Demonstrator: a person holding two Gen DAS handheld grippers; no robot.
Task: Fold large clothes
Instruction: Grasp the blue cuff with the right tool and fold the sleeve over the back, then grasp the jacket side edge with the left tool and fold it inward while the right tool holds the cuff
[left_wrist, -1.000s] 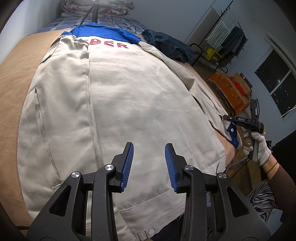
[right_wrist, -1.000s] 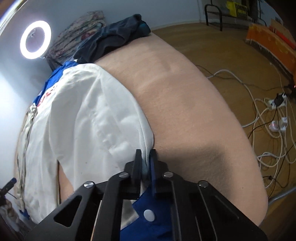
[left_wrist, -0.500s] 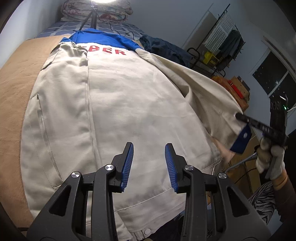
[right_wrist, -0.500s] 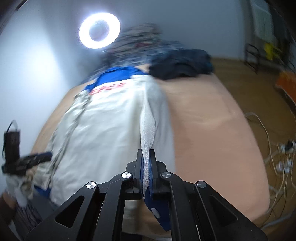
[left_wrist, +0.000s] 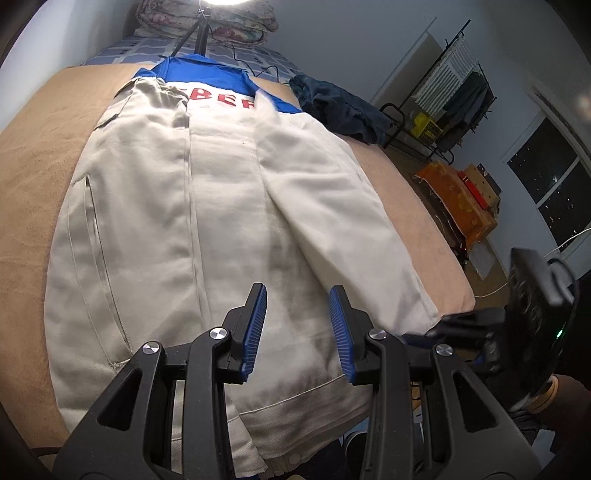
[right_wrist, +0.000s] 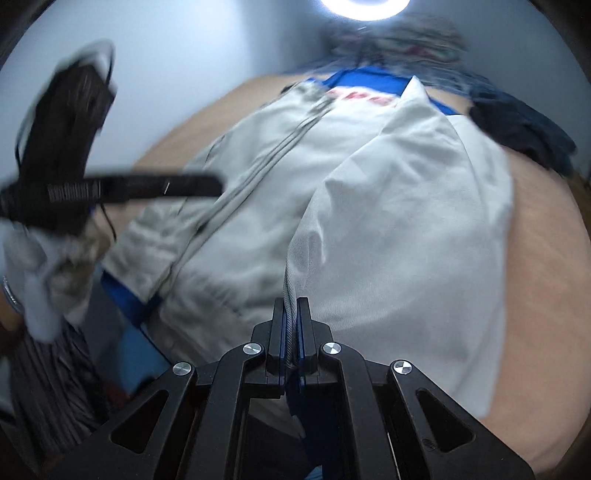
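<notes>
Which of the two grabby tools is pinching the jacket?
The right tool. Its blue fingers are shut on a fold of the beige jacket. The left tool hangs open above the jacket, holding nothing.

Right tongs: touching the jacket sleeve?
Touching. Right wrist view shows the right tongs shut on a pinched fold of the beige jacket sleeve.

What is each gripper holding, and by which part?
The right gripper pinches the jacket's sleeve at its cuff end; the left gripper is open, holding nothing.
</notes>
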